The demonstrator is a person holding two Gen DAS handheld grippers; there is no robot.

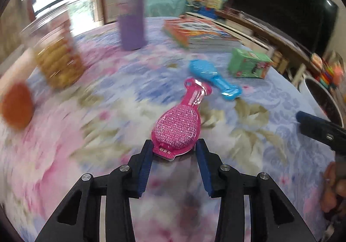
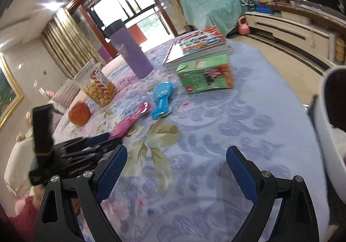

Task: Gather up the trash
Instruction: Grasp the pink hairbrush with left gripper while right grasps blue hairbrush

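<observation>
A pink bottle-shaped packet (image 1: pixel 176 127) lies on the flowered tablecloth (image 1: pixel 97 112), its wide end between the blue pads of my left gripper (image 1: pixel 174 148). Both pads touch its sides, so the gripper is shut on it. In the right wrist view the same packet (image 2: pixel 129 122) sticks out from the left gripper (image 2: pixel 103 140) at the left. Just beyond it lies a blue packet (image 1: pixel 214 77) (image 2: pixel 162 99) of the same shape. My right gripper (image 2: pixel 177 151) hovers open over bare cloth, nothing between its fingers; one of its fingers (image 1: pixel 305 118) shows at the right edge of the left wrist view.
A green carton (image 2: pixel 205 77), a stack of books (image 2: pixel 199 45), a purple bottle (image 2: pixel 134 56), a clear jar of snacks (image 2: pixel 99 88) and an orange (image 2: pixel 79 113) stand farther back. A white-rimmed bin (image 2: pixel 326 134) sits off the table's right edge.
</observation>
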